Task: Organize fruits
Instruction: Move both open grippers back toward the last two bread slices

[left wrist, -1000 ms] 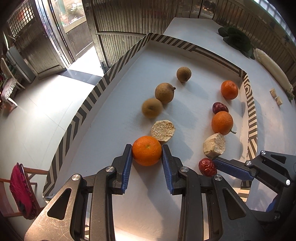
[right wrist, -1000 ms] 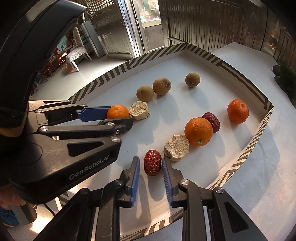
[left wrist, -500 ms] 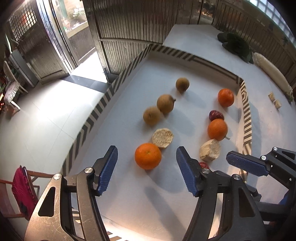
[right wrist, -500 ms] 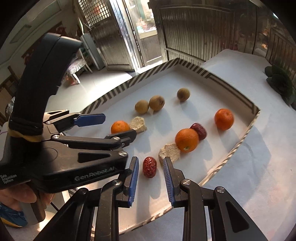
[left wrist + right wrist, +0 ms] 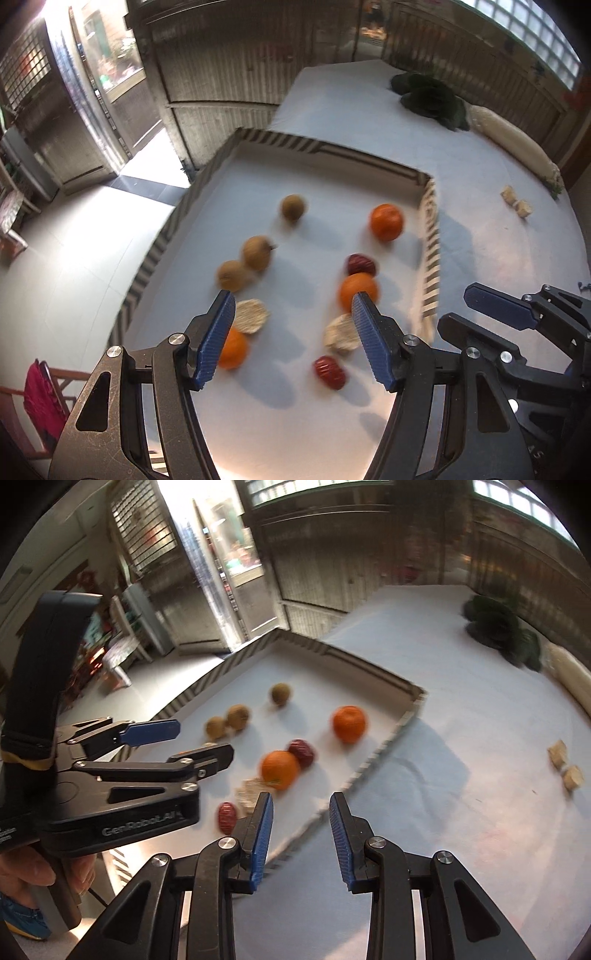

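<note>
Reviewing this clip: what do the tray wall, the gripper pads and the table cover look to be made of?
Tray wall: seemingly thin card or board, matte, printed with dark and pale stripes; it stands as a low flat strip.
Pads: probably blue rubber or plastic, finely ribbed.
Table cover: looks like white cloth or a matte sheet, with no glare; blur leaves the weave unclear.

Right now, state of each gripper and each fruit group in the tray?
left gripper: open, empty, above the tray
right gripper: open, empty, over the tray's edge
oranges: three, loose in the tray
red dates: two, loose, apart
brown fruits: three, loose
tray: on the table, holding all fruit
</note>
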### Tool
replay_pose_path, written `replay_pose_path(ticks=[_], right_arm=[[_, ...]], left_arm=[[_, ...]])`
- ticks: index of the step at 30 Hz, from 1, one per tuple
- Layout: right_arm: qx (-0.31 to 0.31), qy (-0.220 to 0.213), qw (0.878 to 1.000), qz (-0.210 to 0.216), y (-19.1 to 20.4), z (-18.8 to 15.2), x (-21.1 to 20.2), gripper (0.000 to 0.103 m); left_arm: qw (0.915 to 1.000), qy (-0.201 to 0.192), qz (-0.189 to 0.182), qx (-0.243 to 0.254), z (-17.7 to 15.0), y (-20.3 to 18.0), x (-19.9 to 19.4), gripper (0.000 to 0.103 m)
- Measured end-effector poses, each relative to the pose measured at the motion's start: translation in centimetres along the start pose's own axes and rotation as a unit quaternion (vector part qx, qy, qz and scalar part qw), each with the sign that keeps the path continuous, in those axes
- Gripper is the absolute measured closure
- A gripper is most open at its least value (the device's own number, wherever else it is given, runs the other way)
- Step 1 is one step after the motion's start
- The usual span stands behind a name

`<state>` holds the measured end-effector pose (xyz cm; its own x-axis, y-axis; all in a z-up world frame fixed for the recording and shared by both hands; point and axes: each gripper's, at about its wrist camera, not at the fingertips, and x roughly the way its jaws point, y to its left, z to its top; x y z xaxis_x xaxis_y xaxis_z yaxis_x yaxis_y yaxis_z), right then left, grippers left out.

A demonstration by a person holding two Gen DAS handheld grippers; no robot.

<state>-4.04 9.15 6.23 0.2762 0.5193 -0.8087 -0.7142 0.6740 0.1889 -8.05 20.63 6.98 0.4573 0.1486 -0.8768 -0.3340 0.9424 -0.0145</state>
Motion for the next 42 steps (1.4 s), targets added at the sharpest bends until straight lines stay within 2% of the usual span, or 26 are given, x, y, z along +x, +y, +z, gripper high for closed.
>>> replay_pose_path(ticks=[10,24,31,35,42], right_arm=[[0.079,-0.009,0.996,-0.050,-6.7,-2.4,-2.4,0.071],[0.171,-0.027,0.974,-0.144,-17.1,-5.7,-6.0,0.064],[0.197,-0.035,0.965,-0.169,-22.4,-5.6,-6.8,0.064],[0.206,-0.044,0.962,-0.172,-25.3,-4.9,-6.5,0.064],[0.182,-0.041,0.970,-0.158,-27.4,-3.1,-4.5,0.064]], left_arm=[[0.9973,-0.002,-0.049,0.054,2.2,-6.8,0.6,0.037],[0.9839,-0.017,-0.108,0.142,5.7,-18.0,2.1,0.037],[0.9761,-0.022,-0.120,0.180,7.5,-22.2,3.3,0.037],[0.9737,-0.011,-0.125,0.190,8.5,-23.9,4.9,0.037],[0.9737,0.005,-0.124,0.191,9.7,-25.1,7.2,0.037]])
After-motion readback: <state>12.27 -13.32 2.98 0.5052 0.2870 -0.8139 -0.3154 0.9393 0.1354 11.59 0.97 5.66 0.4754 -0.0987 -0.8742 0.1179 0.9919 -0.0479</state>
